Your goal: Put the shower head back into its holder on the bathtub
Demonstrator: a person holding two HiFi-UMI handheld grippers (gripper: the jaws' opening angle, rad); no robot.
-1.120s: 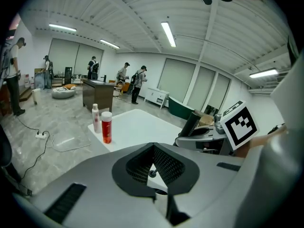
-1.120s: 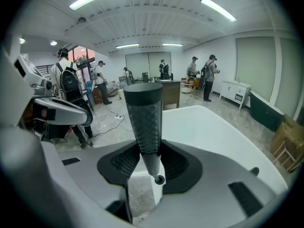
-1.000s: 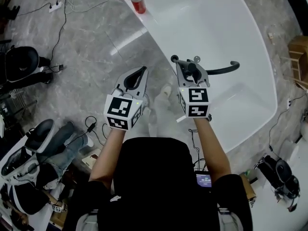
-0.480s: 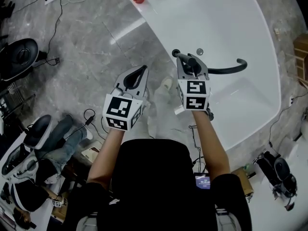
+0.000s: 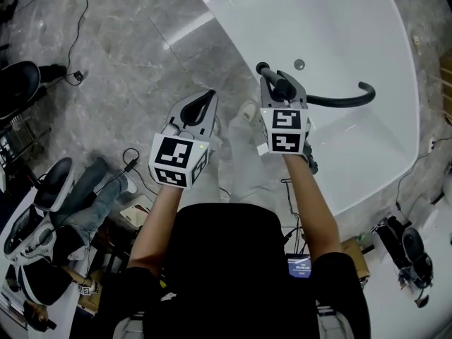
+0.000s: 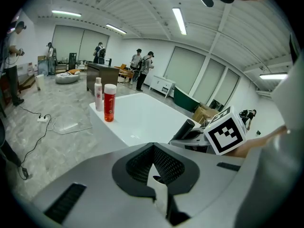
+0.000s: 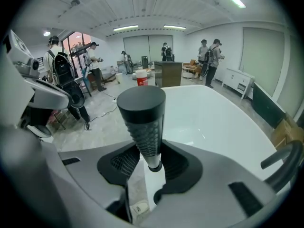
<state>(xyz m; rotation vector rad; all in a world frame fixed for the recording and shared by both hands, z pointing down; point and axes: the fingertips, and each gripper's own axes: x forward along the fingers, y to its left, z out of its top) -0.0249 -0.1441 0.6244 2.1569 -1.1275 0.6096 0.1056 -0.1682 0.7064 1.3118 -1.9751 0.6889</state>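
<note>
The right gripper (image 5: 277, 87) is clenched on the black ribbed shower head (image 7: 142, 122), held at centre frame over the white bathtub (image 5: 353, 27) rim, apparently poised for seating in its holder; the left gripper (image 5: 206, 101) is closed and empty, clear to its left.

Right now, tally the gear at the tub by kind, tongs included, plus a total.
Tub: 1
Bottles: 2, red bottle and white bottle
Shower head: 1
Tongs: 2, left tongs and right tongs
Total: 6

Grey marble floor (image 5: 141, 69) bears white bathtub (image 5: 339, 27), cables (image 5: 76, 74).
</note>
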